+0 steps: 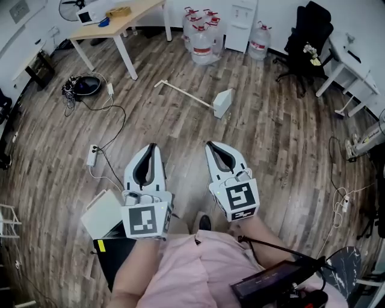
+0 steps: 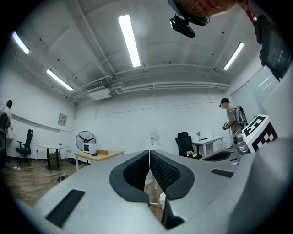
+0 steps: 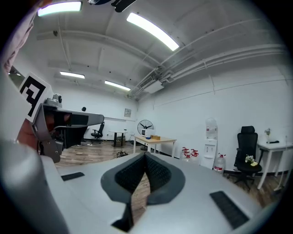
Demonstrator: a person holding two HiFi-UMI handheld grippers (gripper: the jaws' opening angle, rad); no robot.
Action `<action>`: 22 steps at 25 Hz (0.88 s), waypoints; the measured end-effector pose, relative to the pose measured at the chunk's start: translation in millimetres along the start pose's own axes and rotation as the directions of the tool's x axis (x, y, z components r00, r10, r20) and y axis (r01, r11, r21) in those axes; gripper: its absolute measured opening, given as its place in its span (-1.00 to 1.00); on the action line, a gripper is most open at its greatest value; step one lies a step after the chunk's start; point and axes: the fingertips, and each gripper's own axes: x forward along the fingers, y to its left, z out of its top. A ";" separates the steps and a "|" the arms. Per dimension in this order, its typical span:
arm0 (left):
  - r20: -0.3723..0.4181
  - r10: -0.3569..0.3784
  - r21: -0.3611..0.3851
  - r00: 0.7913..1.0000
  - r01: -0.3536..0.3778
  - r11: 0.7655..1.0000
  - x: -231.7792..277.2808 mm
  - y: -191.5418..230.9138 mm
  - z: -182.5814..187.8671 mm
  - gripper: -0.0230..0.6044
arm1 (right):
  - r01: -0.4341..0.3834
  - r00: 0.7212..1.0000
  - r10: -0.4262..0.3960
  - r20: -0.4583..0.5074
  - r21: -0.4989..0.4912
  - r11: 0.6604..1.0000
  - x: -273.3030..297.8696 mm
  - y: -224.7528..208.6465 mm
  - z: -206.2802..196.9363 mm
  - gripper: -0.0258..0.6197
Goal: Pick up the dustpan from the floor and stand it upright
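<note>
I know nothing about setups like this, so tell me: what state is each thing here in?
Dustpan: lying flat on the floor, untouched.
Left tool: shut, empty.
Right tool: shut, empty.
Water jugs: standing upright.

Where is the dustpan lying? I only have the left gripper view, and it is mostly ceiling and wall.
Observer: In the head view, the dustpan is on the wood floor, ahead of the right gripper and out of reach of both.
Operator: Which way does its handle point?
Observer: The handle lies flat on the floor and runs from the pan to your left, toward the wooden table.
Operator: Is the right gripper free to take it?
Observer: Yes. In the right gripper view its fingers are together with nothing between them.
Operator: And anything in the way?
Observer: No, the floor between the grippers and the dustpan is bare boards.
</note>
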 end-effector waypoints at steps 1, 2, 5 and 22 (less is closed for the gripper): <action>-0.005 0.006 -0.003 1.000 -0.006 1.000 1.9 0.4 -2.5 -0.88 | -0.002 1.000 0.002 0.007 0.009 1.000 1.6 -3.7 -1.3 -0.92; -0.013 0.011 -0.002 1.000 -0.011 1.000 3.6 0.7 -5.6 -0.88 | -0.012 1.000 0.011 0.017 0.026 1.000 3.7 -6.0 -2.1 -0.92; -0.031 0.022 0.008 0.999 -0.021 1.000 13.0 5.8 -14.1 -0.88 | -0.082 0.996 0.080 0.028 0.076 0.994 18.8 -3.6 -4.1 -0.26; -0.095 0.047 -0.031 0.994 -0.050 0.998 199.4 162.8 -69.8 -0.88 | -0.056 0.995 0.056 -0.081 0.005 0.998 256.2 -57.6 -8.5 -0.22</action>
